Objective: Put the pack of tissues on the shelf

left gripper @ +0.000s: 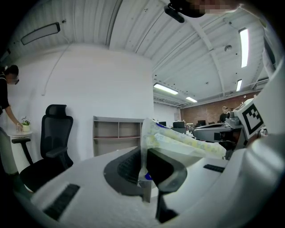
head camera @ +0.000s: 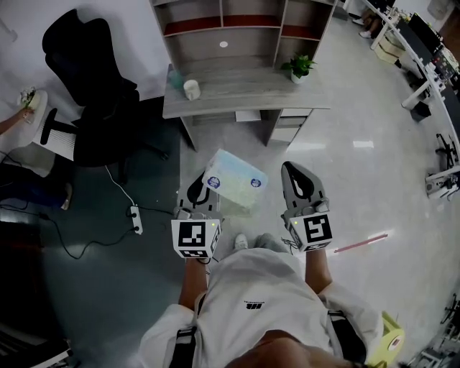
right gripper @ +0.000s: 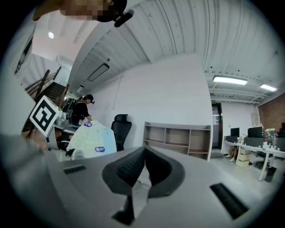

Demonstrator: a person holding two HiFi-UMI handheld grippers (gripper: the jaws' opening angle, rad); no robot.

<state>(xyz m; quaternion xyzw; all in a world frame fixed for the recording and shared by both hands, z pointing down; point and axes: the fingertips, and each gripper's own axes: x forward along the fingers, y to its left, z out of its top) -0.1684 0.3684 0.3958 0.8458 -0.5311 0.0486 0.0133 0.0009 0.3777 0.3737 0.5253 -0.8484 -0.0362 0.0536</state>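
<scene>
Right now my left claw (head camera: 202, 181) is clamped on the edge of the pack of tissues (head camera: 236, 181), pinching its wrapper between the pads. The pack sticks out to the right, in the air above the floor (head camera: 359, 144), between my two claws. My right claw (head camera: 292, 169) is closed on nothing, its jaws touching. The shelf (head camera: 244, 29) stands ahead, behind the desk (head camera: 244, 92), well apart from the pack.

One tissue pack (head camera: 235, 180), one black chair (head camera: 90, 79), one shelf unit (head camera: 244, 21), one power strip (head camera: 134, 218).
</scene>
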